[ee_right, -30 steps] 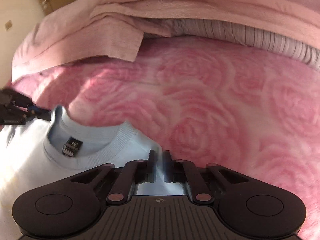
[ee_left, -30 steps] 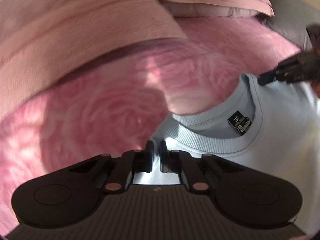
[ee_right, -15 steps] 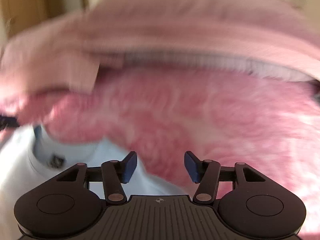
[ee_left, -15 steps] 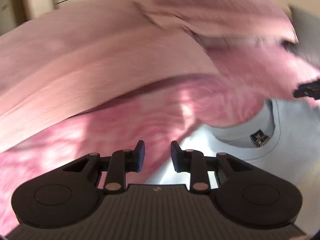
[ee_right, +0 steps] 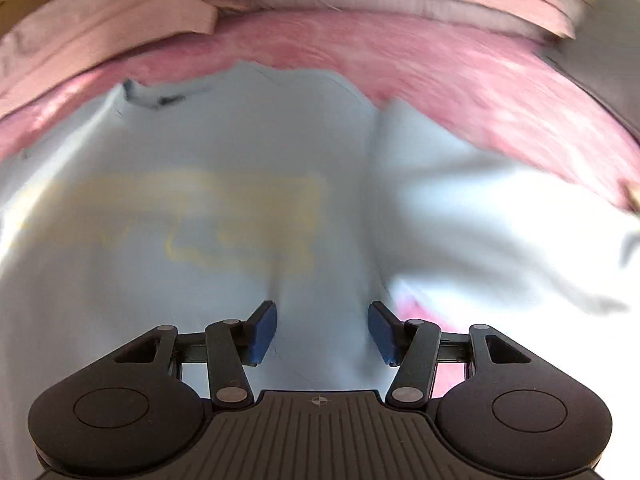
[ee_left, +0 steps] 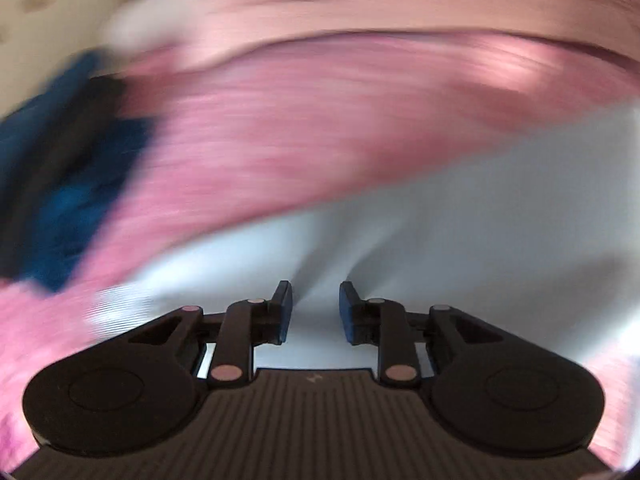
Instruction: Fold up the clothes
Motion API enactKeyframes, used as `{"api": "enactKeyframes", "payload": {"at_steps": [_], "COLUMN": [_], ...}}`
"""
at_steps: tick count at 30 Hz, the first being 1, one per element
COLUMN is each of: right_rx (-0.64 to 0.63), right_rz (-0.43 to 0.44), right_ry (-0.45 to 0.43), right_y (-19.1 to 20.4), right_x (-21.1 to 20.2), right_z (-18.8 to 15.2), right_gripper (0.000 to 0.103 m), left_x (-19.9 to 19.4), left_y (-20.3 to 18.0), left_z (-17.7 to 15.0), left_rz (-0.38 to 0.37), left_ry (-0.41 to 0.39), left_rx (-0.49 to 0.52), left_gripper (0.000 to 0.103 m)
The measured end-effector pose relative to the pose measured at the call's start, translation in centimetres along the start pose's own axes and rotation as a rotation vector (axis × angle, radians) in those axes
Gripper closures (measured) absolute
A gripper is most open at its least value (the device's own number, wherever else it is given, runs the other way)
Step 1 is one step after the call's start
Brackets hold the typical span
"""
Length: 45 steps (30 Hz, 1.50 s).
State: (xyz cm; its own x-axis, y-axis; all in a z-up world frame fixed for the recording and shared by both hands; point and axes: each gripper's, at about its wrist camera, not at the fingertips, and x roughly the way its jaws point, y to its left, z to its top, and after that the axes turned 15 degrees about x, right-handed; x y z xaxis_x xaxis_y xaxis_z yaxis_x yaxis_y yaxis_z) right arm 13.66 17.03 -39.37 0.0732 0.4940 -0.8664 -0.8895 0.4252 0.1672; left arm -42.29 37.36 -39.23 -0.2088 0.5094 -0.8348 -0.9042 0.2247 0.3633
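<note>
Pale blue cotton fills most of the right wrist view: a sweatshirt (ee_right: 224, 200) lies spread front-up on a pink rose-patterned blanket (ee_right: 460, 76), its neck opening at the far left and a faded yellow print (ee_right: 240, 216) across the chest. One sleeve (ee_right: 500, 232) runs off to the right, bright in sunlight, with a strip of blanket showing under it near the gripper. The right gripper (ee_right: 322, 332) hangs over the near part of the sweatshirt with its blue-padded fingers (ee_right: 262, 332) spread wide and nothing between them. Beyond the blanket, at the far edge, lies a folded lighter pink cover (ee_right: 120, 20) over a striped pillow (ee_right: 380, 0), and a grey cushion (ee_right: 612, 40) sits at the far right. The left wrist view is heavily smeared by motion; the left gripper (ee_left: 316, 312) is parted too, gripping nothing, with pale blue cloth (ee_left: 440, 240) beneath and ahead of it. A dark blue and black shape (ee_left: 68, 184) lies on the blanket at the left of that view, too blurred to identify.
</note>
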Motion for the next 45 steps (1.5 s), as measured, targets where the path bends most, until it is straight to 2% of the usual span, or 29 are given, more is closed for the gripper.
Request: {"api": "enactKeyframes", "payload": {"at_steps": [1,2,3,6,8,10,14,18,20,24,25,26,27,28,30,31,32,34,35,37,38,40,42,45], "right_rx": [0.044,0.087,0.131,0.262,0.378,0.521,0.782,0.935,0.962,0.977,0.953,0.927,0.882,0.818,0.624,0.526,0.481,0.394,0.351,0.33,0.32,0.346,0.314,0.237], "right_rz": [-0.013,-0.026,-0.039,-0.078,-0.055,-0.029,0.028,0.091,0.124,0.198,0.213,0.227,0.222,0.202,0.173,0.159,0.165,0.179,0.186,0.075,0.018,-0.026,-0.073,-0.069], "right_ry": [0.0,0.0,0.0,0.0,0.019,0.027,0.035,0.05,0.06,0.076,0.077,0.079,0.099,0.096,0.037,0.006,0.007,0.01,0.012,0.122,0.178,0.139,0.059,-0.043], "right_y": [-0.5,-1.0,-1.5,-3.0,-4.1,-5.4,-8.0,-9.6,-10.0,-10.7,-10.5,-10.4,-10.0,-9.5,-7.7,-6.8,-6.5,-5.9,-5.6,-5.8,-6.0,-6.4,-6.0,-4.7], "right_x": [-1.1,-2.2,-3.3,-6.5,-8.8,-10.8,-13.5,-14.3,-14.0,-12.5,-12.2,-11.9,-11.8,-12.2,-14.4,-15.4,-15.9,-16.8,-17.3,-15.2,-14.2,-15.2,-17.1,-18.5], "right_z": [-0.7,-1.3,-2.0,-4.0,-6.4,-9.0,-13.9,-17.5,-18.5,-18.7,-18.5,-18.3,-18.0,-17.6,-16.1,-15.3,-15.3,-15.4,-15.5,-16.4,-16.9,-16.7,-15.9,-14.1], "right_gripper": [0.048,0.048,0.048,0.048,0.048,0.048,0.048,0.048,0.048,0.048,0.051,0.085,0.097,0.097,0.098,0.098,0.098,0.098,0.097,0.097,0.083,0.061,0.06,0.06], "left_x": [0.0,0.0,-0.3,-3.5,-4.7,-5.8,-8.0,-10.3,-11.0,-10.8,-10.8,-10.8,-11.0,-11.4,-12.5,-12.9,-12.9,-12.0,-11.5,-11.8,-12.3,-14.4,-16.3,-18.2], "left_y": [1.4,2.8,3.8,3.2,1.6,0.1,-3.0,-6.1,-6.9,-7.9,-8.2,-8.5,-9.1,-8.9,-7.5,-6.8,-6.2,-5.8,-6.0,-6.4,-6.5,-6.6,-7.3,-9.3], "left_z": [-0.4,-0.8,-1.2,-2.8,-4.3,-5.9,-9.0,-12.1,-13.5,-15.8,-16.2,-16.5,-16.6,-16.8,-17.8,-18.2,-18.8,-20.2,-20.7,-20.7,-20.4,-19.3,-18.0,-15.8], "left_rz": [0.038,0.076,0.082,-0.145,-0.246,-0.347,-0.548,-0.75,-0.804,-0.84,-0.843,-0.858,-0.875,-0.887,-0.93,-0.941,-0.922,-0.864,-0.803,-0.755,-0.733,-0.635,-0.582,-0.528], "left_ry": [0.02,0.04,0.049,-0.007,0.015,0.036,0.079,0.122,0.136,0.153,0.152,0.15,0.142,0.118,0.034,-0.002,-0.004,0.044,0.084,0.102,0.094,0.06,0.001,-0.079], "left_rx": [-0.052,-0.104,-0.142,-0.141,-0.133,-0.124,-0.107,-0.088,-0.097,-0.171,-0.201,-0.229,-0.247,-0.259,-0.287,-0.294,-0.292,-0.286,-0.266,-0.238,-0.22,-0.134,-0.043,0.099], "left_gripper": [0.08,0.085,0.085,0.085,0.083,0.074,0.063,0.062,0.062,0.063,0.064,0.081,0.1,0.101,0.101,0.101,0.1,0.097,0.095,0.093,0.092,0.093,0.093,0.092]}}
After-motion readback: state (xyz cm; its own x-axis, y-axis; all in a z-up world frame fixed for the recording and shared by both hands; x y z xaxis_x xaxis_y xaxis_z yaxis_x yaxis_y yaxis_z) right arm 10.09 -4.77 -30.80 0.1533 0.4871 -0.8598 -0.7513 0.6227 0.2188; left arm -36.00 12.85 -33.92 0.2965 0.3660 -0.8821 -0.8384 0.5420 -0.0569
